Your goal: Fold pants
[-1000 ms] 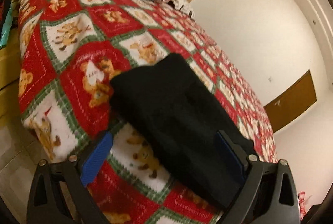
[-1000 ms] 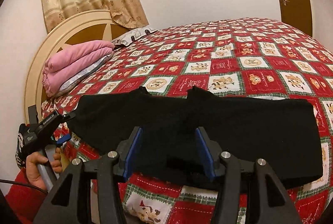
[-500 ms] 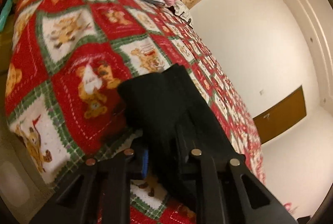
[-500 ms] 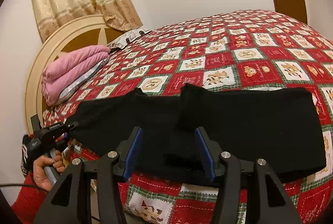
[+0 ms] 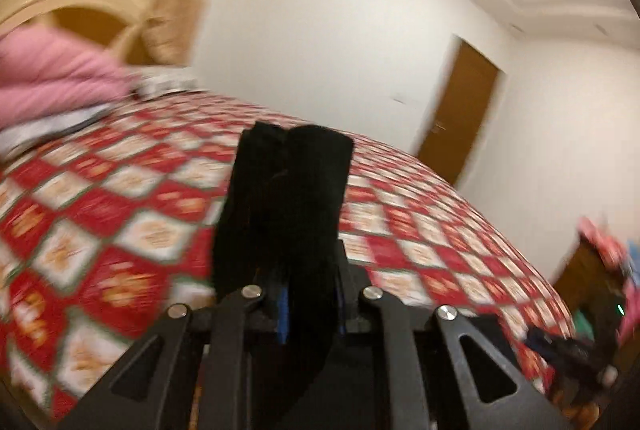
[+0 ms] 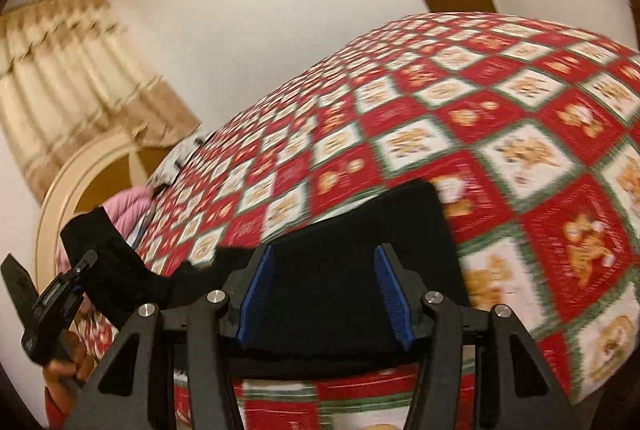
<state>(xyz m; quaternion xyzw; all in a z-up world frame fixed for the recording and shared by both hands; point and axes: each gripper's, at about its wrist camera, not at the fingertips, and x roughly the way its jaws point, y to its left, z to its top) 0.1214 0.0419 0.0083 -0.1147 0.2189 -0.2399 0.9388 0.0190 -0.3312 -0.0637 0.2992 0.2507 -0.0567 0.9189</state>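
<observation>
Tongs on the left (image 5: 310,306) are clamped on one end of the soft black fabric pants (image 6: 360,230), raised above the red checked quilt (image 6: 500,150). Right tongs (image 6: 324,294) straddle the limp middle, blue pads apart; edges look the best hold.

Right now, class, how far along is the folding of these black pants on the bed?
Done: the pants lie across the quilt as one narrow band, seemingly already halved lengthwise. In hand: the left gripper has just closed on one end and holds it raised above the bed, while the right gripper straddles the middle with its fingers apart. Left: bringing that end across to the other, then flattening.
</observation>
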